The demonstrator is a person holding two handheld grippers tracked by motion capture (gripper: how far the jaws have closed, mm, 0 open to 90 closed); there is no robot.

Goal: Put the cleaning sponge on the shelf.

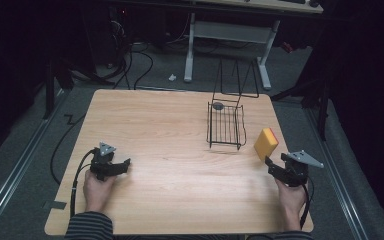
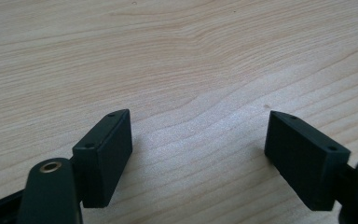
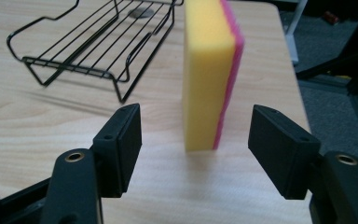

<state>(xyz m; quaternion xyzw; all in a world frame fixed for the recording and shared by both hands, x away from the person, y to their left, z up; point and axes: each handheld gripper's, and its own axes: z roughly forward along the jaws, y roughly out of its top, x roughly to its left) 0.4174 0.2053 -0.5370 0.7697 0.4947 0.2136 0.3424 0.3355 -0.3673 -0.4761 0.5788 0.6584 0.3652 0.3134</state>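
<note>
Black wire basket (image 1: 226,124) on the tabletop (image 1: 170,150), toward the far right; 1 small grey disc (image 1: 218,105) at its far end. Left tongs (image 1: 121,166) low over bare wood at near left, jaws spread, nothing between. Right tongs (image 3: 193,135) near right edge, jaws spread, not touching the sponge (image 3: 210,70). Sponge stands upright on edge just beyond them, beside the basket: yellow, 1 pink face.

Sponge (image 3: 209,70): top cut off by upper edge in right gripper view. Wire rack (image 3: 98,42): far end likewise cropped. Small grey disc (image 1: 218,105) inside rack: too small to identify.
</note>
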